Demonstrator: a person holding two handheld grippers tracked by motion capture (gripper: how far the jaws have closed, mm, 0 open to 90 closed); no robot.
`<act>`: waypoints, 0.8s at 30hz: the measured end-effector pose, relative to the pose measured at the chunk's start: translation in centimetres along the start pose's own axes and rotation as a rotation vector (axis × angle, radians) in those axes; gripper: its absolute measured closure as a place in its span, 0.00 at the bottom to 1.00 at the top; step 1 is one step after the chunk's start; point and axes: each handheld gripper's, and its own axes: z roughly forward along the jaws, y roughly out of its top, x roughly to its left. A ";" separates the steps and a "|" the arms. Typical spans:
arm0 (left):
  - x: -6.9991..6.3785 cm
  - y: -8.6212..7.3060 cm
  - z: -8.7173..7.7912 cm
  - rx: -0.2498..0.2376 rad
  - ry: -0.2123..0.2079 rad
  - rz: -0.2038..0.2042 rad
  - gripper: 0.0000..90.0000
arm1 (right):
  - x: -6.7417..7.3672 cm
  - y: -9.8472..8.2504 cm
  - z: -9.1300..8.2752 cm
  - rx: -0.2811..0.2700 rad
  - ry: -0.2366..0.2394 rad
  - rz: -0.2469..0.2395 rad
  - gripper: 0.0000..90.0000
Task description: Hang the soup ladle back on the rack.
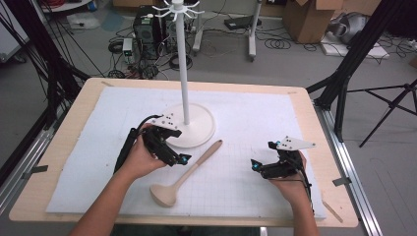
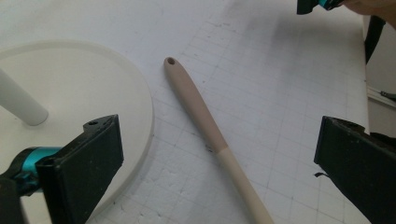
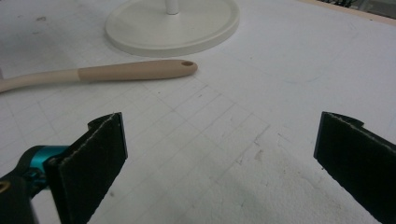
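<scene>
Both tools, left tool (image 1: pixel 183 159) and right tool (image 1: pixel 254 165), gape with nothing in them, and the beige two-tone wooden ladle (image 1: pixel 184 176) lies between them on the table, probably light, stiff, easiest grabbed mid-handle.

Left gripper (image 1: pixel 183 158): held in the left hand (image 1: pixel 140 158), jaws spread wide, low over the table.
Right gripper (image 1: pixel 255 166): held in the right hand (image 1: pixel 291 184), jaws spread wide, pointing toward the left one.
</scene>
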 end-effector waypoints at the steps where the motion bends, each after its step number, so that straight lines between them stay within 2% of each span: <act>1: 0.0 0.1 0.2 0.012 -0.001 0.007 0.02 | 0.0 0.0 0.0 0.001 0.000 0.001 0.01; 9: 0.6 0.2 2.6 0.088 0.010 -0.018 0.02 | 0.1 0.0 0.1 0.008 0.001 -0.003 0.01; 10: 0.6 0.1 3.0 0.099 0.009 -0.018 0.02 | 0.1 0.0 0.2 0.010 0.001 -0.002 0.01; 11: 0.7 0.1 3.6 0.130 0.015 -0.013 0.02 | 0.1 0.0 0.2 0.010 0.000 -0.007 0.01; 13: 0.6 0.1 3.9 0.140 0.015 -0.015 0.02 | 0.1 0.0 0.2 0.012 0.001 -0.008 0.01; 16: 0.6 0.0 4.6 0.180 0.026 -0.006 0.02 | 0.1 0.0 0.3 0.014 0.000 -0.007 0.01; 24: 0.1 -0.1 6.1 0.233 0.023 0.004 0.02 | 0.2 0.0 0.3 0.018 0.000 -0.004 0.01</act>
